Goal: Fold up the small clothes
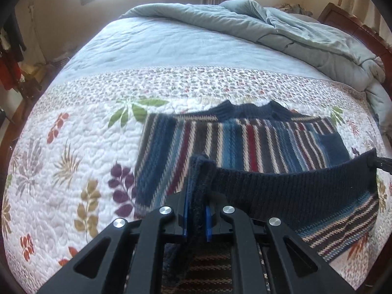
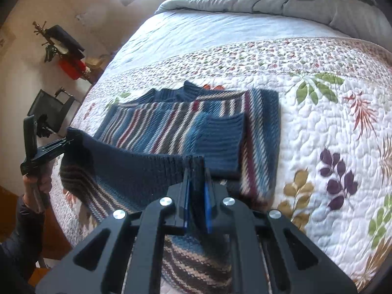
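Spread flat on a quilt [image 1: 80, 147], the sweater [image 1: 245, 139] is lifted by its hem [image 1: 294, 188]; the left gripper [image 1: 196, 218] and right gripper [image 2: 197, 210] are each clamped on a corner, keeping the edge taut for folding over.

No readable text, label, brand, number or sign appears in either view.

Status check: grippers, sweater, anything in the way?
Left gripper and right gripper shut on sweater hem, lifted. Sleeves folded in. Quilt ahead, nothing blocking.
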The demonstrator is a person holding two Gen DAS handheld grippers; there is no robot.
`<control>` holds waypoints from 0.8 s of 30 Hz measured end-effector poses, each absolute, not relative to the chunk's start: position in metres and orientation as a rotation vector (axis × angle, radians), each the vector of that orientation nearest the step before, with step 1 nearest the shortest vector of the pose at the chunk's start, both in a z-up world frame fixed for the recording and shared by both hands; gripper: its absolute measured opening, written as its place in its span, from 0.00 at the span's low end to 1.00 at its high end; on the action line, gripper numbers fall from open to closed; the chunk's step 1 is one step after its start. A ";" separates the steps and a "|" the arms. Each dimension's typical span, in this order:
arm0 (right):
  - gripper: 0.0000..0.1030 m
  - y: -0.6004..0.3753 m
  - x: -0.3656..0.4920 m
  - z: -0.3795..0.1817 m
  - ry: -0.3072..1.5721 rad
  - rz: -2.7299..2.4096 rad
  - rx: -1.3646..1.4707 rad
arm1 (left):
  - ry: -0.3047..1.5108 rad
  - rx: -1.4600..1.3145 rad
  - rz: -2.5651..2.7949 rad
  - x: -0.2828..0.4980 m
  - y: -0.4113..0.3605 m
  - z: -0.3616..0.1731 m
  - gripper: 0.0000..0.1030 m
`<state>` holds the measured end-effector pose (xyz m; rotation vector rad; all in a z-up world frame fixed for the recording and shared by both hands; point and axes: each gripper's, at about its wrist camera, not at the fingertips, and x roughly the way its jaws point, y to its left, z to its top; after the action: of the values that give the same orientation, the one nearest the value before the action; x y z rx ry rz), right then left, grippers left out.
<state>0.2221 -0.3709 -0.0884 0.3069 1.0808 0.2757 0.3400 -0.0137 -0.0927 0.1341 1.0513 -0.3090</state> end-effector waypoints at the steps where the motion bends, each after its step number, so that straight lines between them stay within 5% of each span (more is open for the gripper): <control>1: 0.09 -0.373 0.227 -0.091 1.082 0.270 0.319 | 1.052 0.126 -0.306 0.344 -0.014 -0.095 0.10; 11: 0.09 -0.381 0.263 -0.157 1.188 0.198 0.357 | 1.164 0.178 -0.209 0.382 -0.019 -0.167 0.12; 20: 0.09 -0.380 0.263 -0.167 1.190 0.199 0.366 | 1.151 0.246 -0.224 0.376 -0.026 -0.179 0.12; 24: 0.11 -0.378 0.264 -0.163 1.211 0.193 0.335 | 1.176 0.267 -0.214 0.376 -0.026 -0.175 0.25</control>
<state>0.2643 -0.3777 -0.1633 0.3351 1.2110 0.1933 0.3762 -0.0261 -0.1753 0.2675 1.1759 -0.2140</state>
